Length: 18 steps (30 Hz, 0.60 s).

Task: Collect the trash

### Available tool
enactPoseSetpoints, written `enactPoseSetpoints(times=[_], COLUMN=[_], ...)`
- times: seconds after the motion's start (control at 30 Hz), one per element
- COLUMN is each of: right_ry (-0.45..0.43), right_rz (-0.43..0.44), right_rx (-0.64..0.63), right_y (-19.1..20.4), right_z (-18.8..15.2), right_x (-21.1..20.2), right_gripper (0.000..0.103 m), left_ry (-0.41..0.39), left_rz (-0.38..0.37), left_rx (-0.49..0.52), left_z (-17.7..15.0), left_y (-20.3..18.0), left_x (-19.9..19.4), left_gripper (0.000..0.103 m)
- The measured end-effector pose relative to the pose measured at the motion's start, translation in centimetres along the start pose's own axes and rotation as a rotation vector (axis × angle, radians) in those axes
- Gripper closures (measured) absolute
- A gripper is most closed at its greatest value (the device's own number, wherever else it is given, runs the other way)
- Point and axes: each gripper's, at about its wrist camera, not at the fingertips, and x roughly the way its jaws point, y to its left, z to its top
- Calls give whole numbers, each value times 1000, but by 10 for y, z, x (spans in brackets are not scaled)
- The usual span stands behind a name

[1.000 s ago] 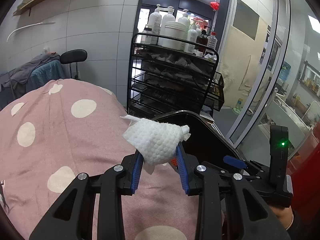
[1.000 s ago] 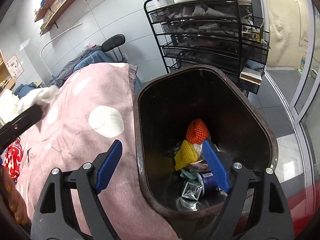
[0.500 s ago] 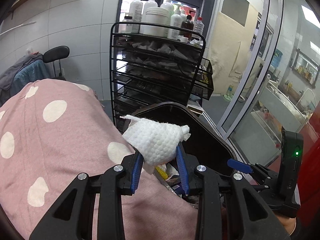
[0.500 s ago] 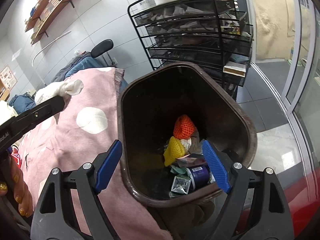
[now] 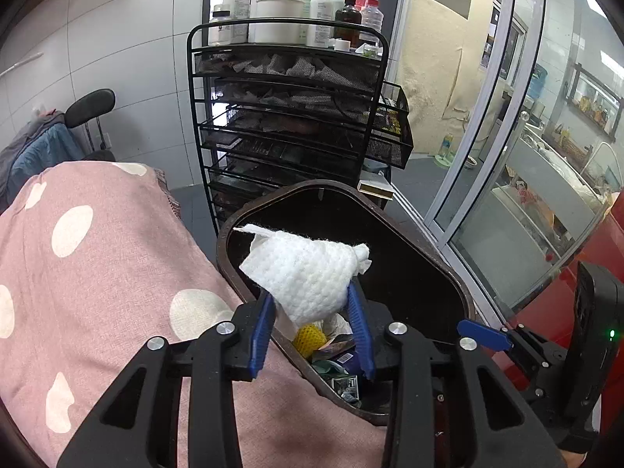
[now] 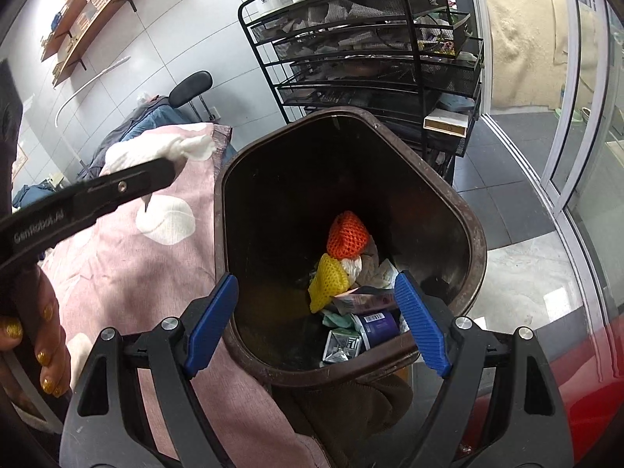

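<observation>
Opening now, the left claw [image 5: 314,321] has the white wipe [image 5: 306,273] between its pads, over the near edge of the brown bin [image 5: 448,277]. Next, let it drop in. The right claw [image 6: 312,318] waits wide and empty.

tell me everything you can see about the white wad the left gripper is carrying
The crumpled white textured paper towel wad looks soft and dimpled, with twisted corners sticking out at either side. It sits between the blue pads of the left gripper, whose jaws are opening, above the open dark brown plastic trash bin. From the right wrist view only its tip shows.
</observation>
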Motion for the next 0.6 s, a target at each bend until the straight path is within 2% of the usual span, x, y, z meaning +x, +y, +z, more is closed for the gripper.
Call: enactPoseSetpoints(times=[0.03, 0.1, 0.2, 0.43, 0.53, 0.6], right_ry=[2, 6, 8, 4, 0, -8], right_rz=[-3, -11, -19, -22, -23, -28], right_rx=[1, 7, 22, 25, 24, 22], right_y=[0, -3, -7, -9, -9, -9], right_z=[0, -2, -2, -3, -3, -3], right_x=[1, 1, 2, 0, -1, -3], right_gripper=[21, 19, 16, 16, 16, 16], left_ry=[1, -7, -30, -48, -77, -110], left_rz=[-2, -10, -11, 3, 2, 2], left_rx=[-4, -15, -4, 7, -14, -24], left_z=[1, 0, 0, -1, -2, -4], left_y=[0, 1, -2, -5, -4, -2], left_x=[1, -1, -4, -7, -15, -25], left_gripper=[59, 41, 29, 18, 16, 10])
